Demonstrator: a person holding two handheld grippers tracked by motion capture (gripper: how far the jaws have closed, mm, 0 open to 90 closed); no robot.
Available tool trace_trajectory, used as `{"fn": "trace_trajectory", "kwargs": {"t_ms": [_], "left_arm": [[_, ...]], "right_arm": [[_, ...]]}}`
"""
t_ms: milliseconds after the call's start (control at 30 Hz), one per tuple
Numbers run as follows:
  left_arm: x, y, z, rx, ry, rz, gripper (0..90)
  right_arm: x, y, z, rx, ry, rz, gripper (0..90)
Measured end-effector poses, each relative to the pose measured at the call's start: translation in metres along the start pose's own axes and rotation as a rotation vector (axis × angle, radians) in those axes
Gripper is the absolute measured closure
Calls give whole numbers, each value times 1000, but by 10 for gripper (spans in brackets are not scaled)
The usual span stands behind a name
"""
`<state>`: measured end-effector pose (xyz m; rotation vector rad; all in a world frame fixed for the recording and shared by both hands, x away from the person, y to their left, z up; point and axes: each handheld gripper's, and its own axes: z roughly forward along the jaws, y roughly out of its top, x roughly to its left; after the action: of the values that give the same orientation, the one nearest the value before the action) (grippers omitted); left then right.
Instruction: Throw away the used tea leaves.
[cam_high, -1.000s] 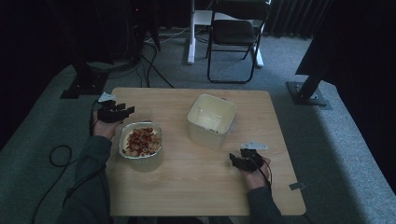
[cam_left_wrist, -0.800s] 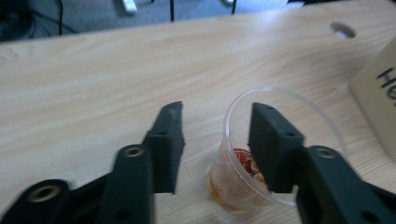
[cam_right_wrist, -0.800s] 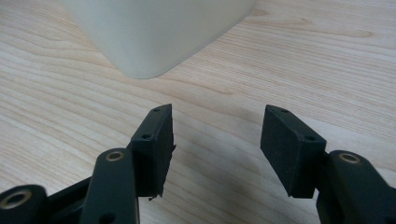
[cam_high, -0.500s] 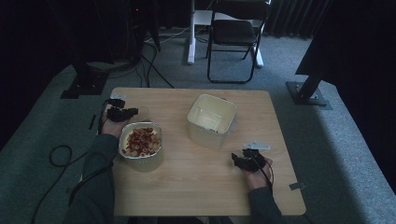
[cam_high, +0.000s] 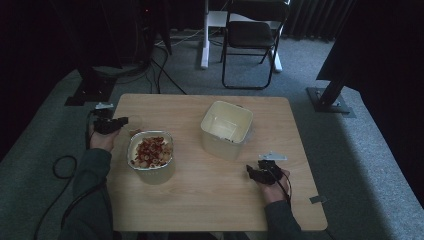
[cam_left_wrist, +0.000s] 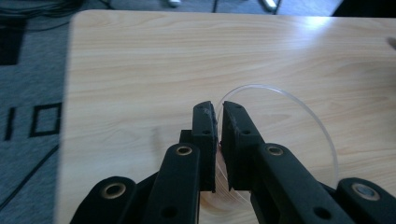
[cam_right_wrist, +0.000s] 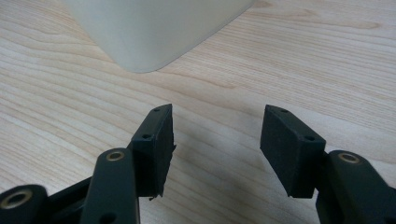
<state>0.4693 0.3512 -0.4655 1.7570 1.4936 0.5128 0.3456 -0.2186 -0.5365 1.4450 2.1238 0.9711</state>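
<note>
L hand-held gripper (cam_left_wrist: 218, 122) pinching clear cup (cam_left_wrist: 299, 126) rim

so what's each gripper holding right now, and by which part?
The left gripper is shut on the near rim of a clear plastic cup lying on the table. The right gripper is open, holding nothing.

My left gripper (cam_left_wrist: 218, 122): bottom of jaws cut by frame edge; near arc of clear lid (cam_left_wrist: 299, 105) hidden behind them, rim faint against wood. In high view lid (cam_high: 134, 121) too faint to trace. White tub (cam_right_wrist: 154, 28) cut by top edge in right gripper view, rim unseen. Bowl (cam_high: 150, 156) contents too small to name: red and pale bits. My forearms cut off at bottom edge. Chair (cam_high: 250, 37) top cropped. Room beyond table (cam_high: 210, 200) too dark to read.
</note>
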Motion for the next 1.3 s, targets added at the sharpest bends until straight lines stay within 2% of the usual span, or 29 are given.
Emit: {"fn": "trace_trajectory", "kwargs": {"t_ms": [233,300,367,500,533,567,667,700,800,833,867,967,1100,1200,1300], "left_arm": [[14,-12,-12,-19,33,-27,829],[16,-15,-15,-38,12,-33,729],[15,-16,-20,-65,7,-19,622],[12,-20,-37,-160,-6,-22,434],[12,-20,-37,-160,-6,-22,403],[10,-26,-47,-214,-14,-29,361],[6,-40,-54,-254,-16,-9,307],[5,-45,-54,-253,-16,2,293],[1,-58,-46,-209,11,43,278],[1,-58,-46,-209,11,43,278],[0,-65,-39,-194,1,50,271],[-1,-71,-29,-182,-3,50,261],[-5,-72,-13,-160,1,74,247],[-8,-69,-2,-150,23,96,234],[-7,-64,5,-157,29,90,224]], "right_arm": [[0,-1,1,7,-2,-2,438],[1,-1,2,8,-3,-5,438],[1,-1,2,8,-7,-9,438],[2,-1,2,10,-9,-10,438],[2,-1,2,10,-10,-11,438],[2,-1,2,10,-10,-11,438],[2,-1,2,10,-9,-12,438],[2,-1,2,14,-10,-14,438],[3,-1,3,15,-8,-21,438],[3,-1,3,15,-9,-23,438],[3,-1,3,15,-9,-23,438],[3,-1,3,16,-10,-21,438],[3,-1,4,19,-9,-21,438],[3,-1,4,18,-9,-22,438],[2,-2,3,17,-9,-18,437]]}}
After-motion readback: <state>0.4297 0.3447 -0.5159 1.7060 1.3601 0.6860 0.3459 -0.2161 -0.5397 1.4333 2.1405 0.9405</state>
